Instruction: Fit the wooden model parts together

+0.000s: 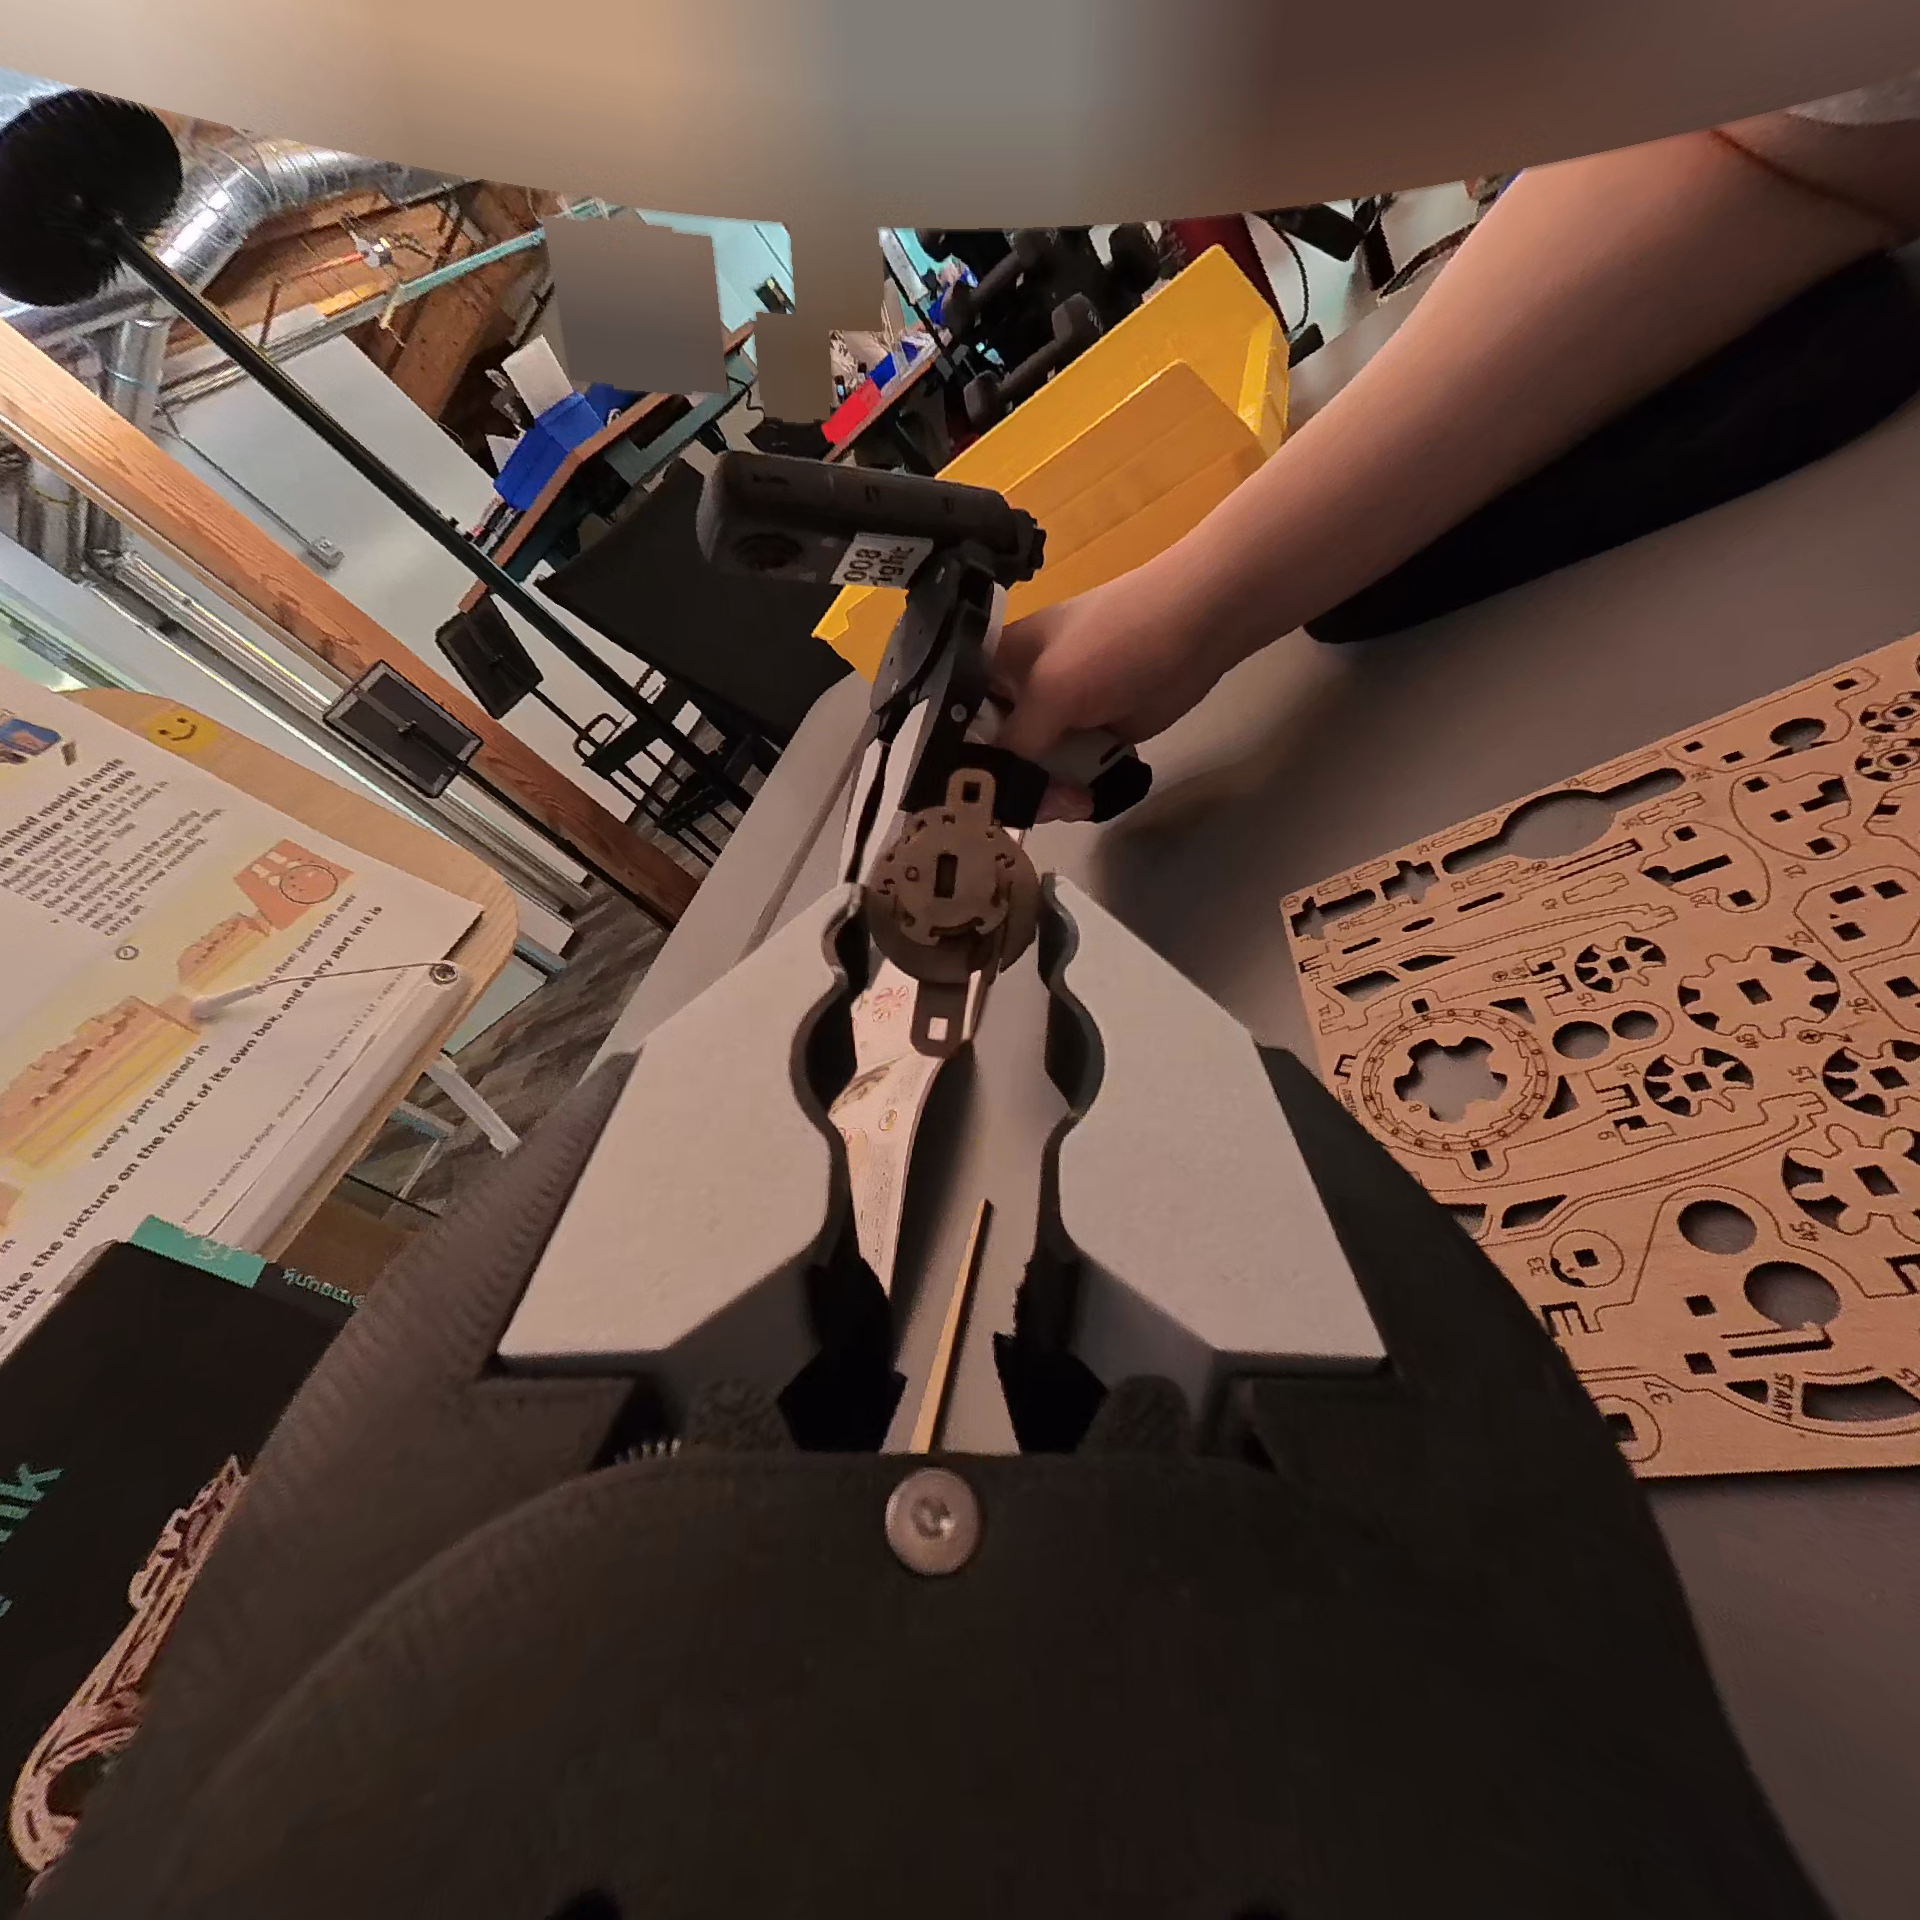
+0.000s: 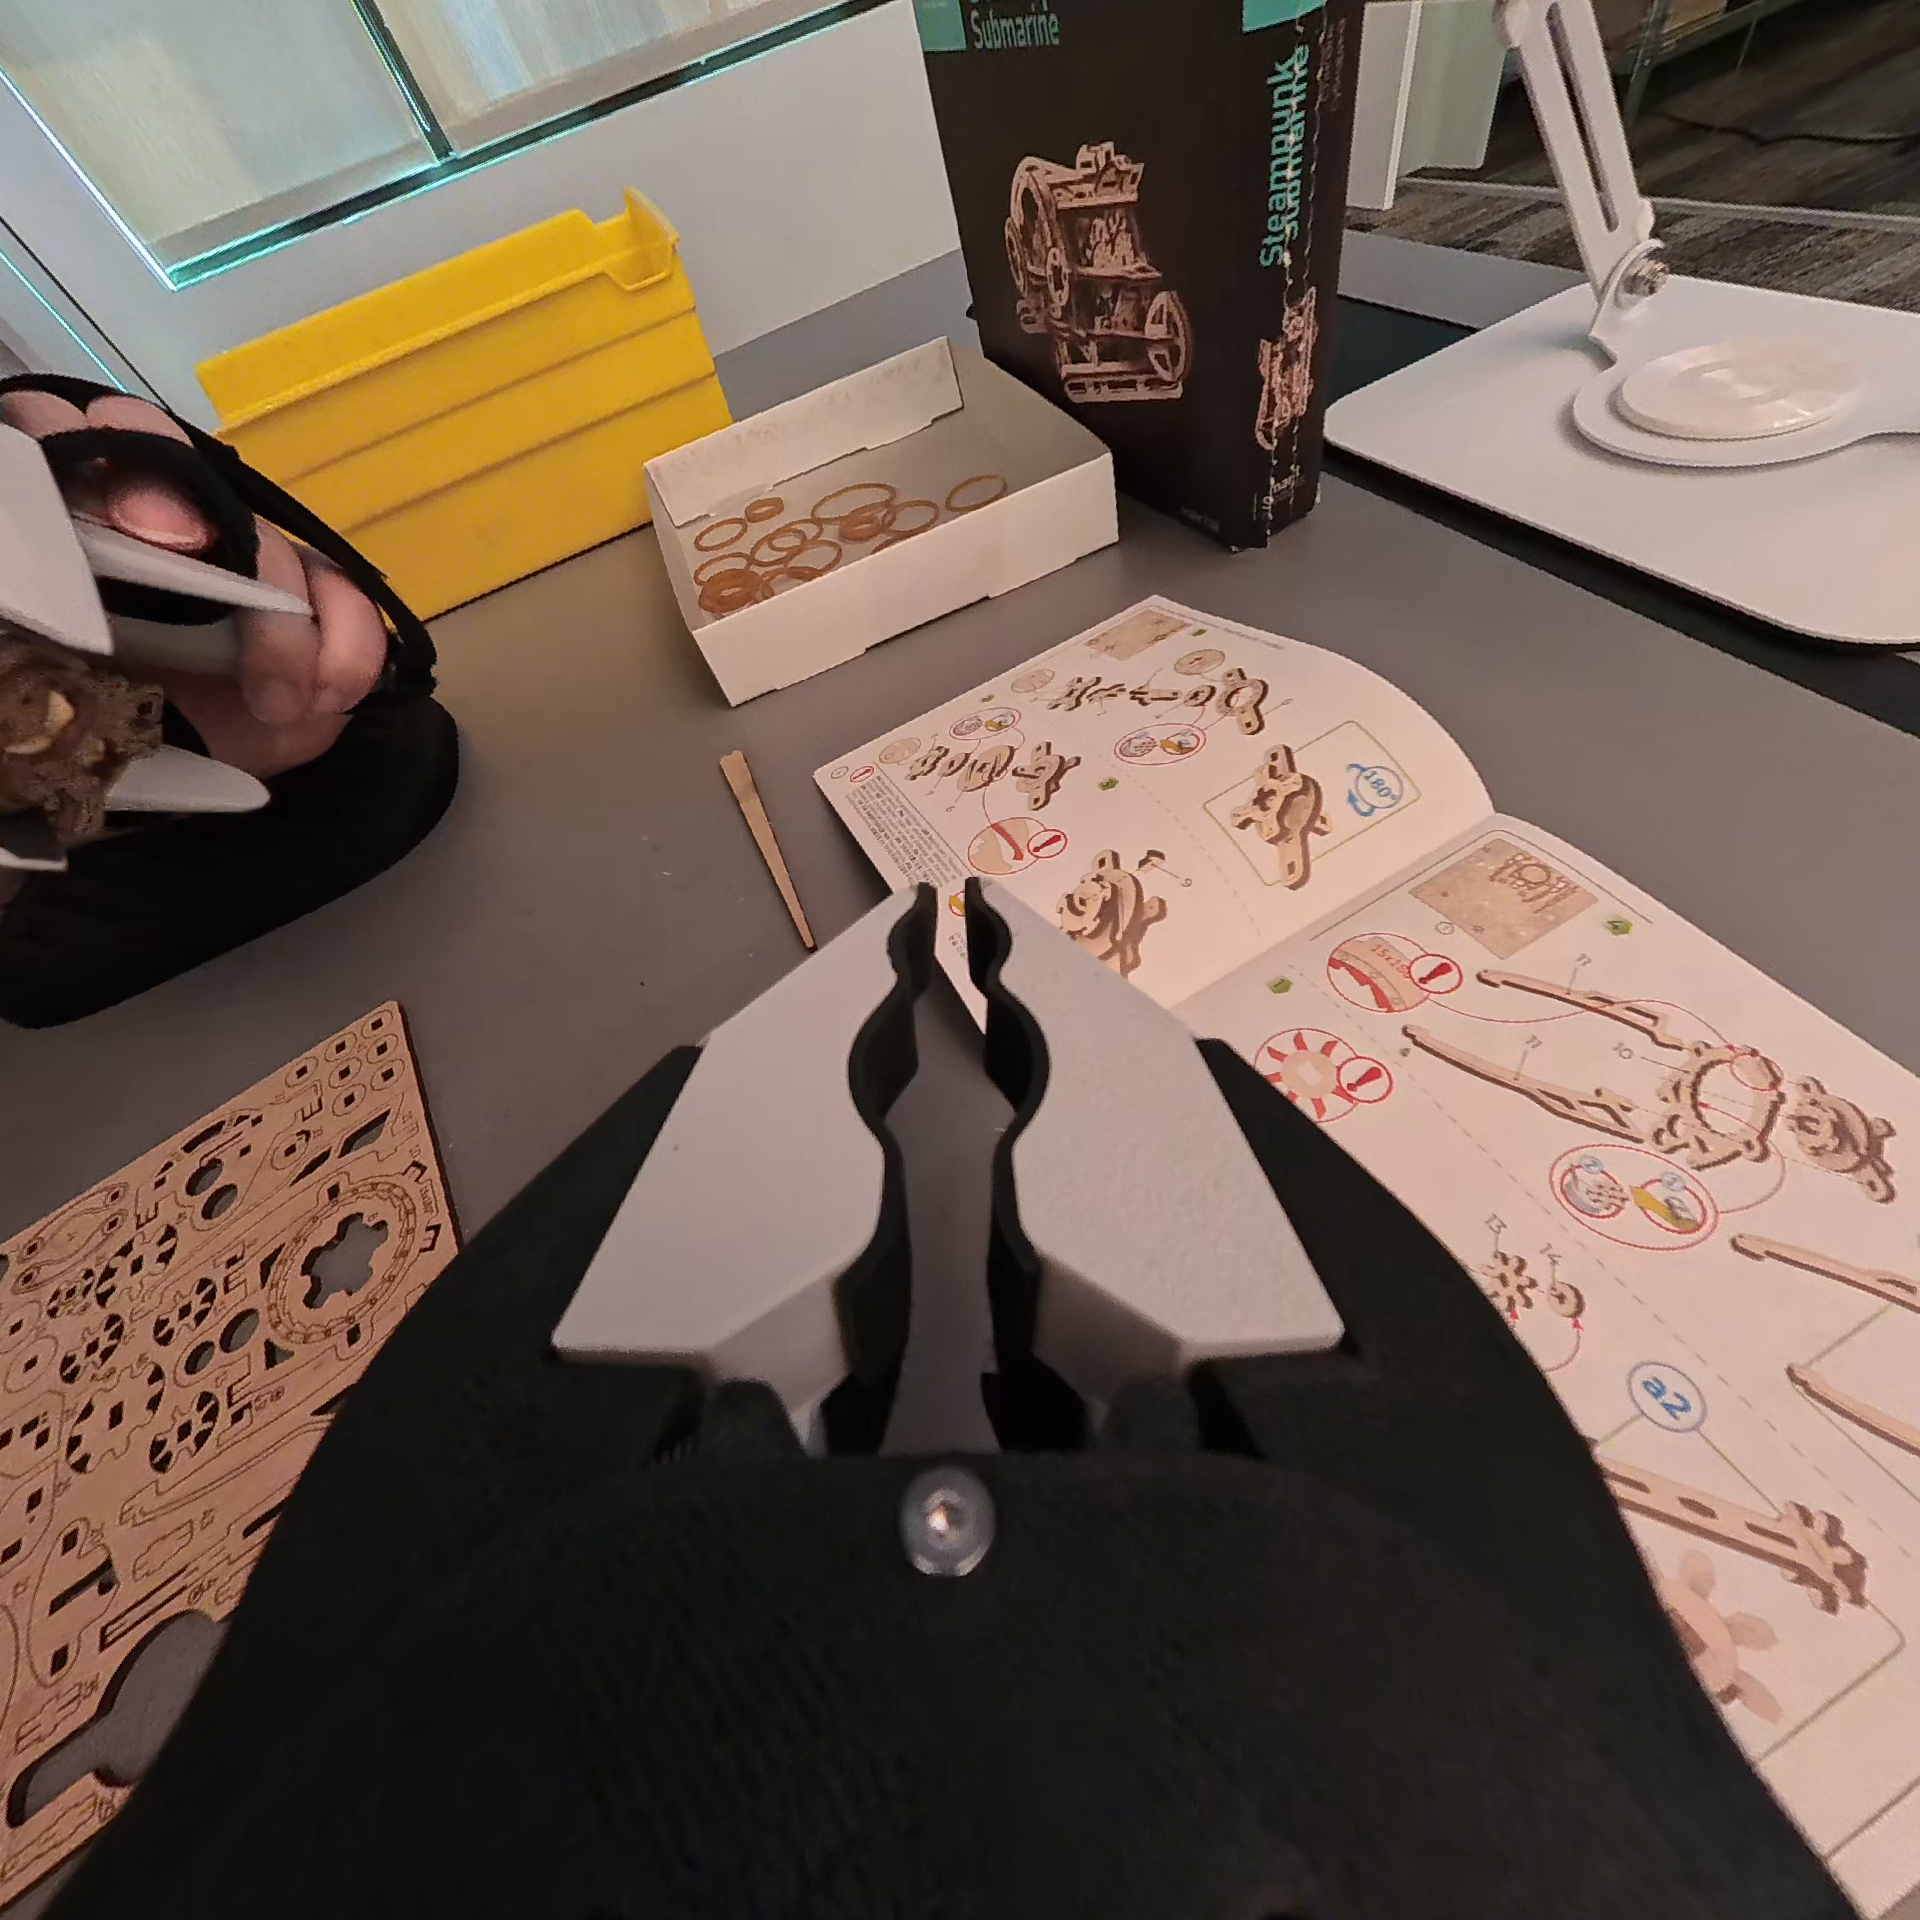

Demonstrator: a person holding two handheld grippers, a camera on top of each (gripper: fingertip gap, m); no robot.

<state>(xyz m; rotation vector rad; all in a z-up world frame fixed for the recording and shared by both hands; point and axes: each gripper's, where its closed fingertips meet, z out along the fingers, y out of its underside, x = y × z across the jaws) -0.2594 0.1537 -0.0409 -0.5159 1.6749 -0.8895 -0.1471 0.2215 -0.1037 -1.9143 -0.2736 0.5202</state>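
My left gripper (image 1: 951, 914) is shut on a round wooden gear assembly (image 1: 948, 902) with a slotted tab hanging below, held up above the table. The same assembly shows at the far left of the right wrist view (image 2: 68, 732), between the left gripper's fingers. My right gripper (image 2: 945, 896) is empty, its jaws closed to a thin slit, its tips over the left edge of the open instruction booklet (image 2: 1351, 935). It shows farther off in the left wrist view (image 1: 925, 686), held by a hand. A punched wooden parts sheet (image 1: 1662, 1091) lies flat on the grey table (image 2: 582, 831), also in the right wrist view (image 2: 197, 1299).
A thin wooden stick (image 2: 769, 847) lies just left of the booklet. Behind it stand a white box of rubber bands (image 2: 883, 540), a yellow bin (image 2: 468, 416), the black kit box (image 2: 1153, 260) and a white stand base (image 2: 1714, 436). An instruction board (image 1: 208, 987) stands at the left. Tip to tip, the grippers are about 15 centimeters apart.
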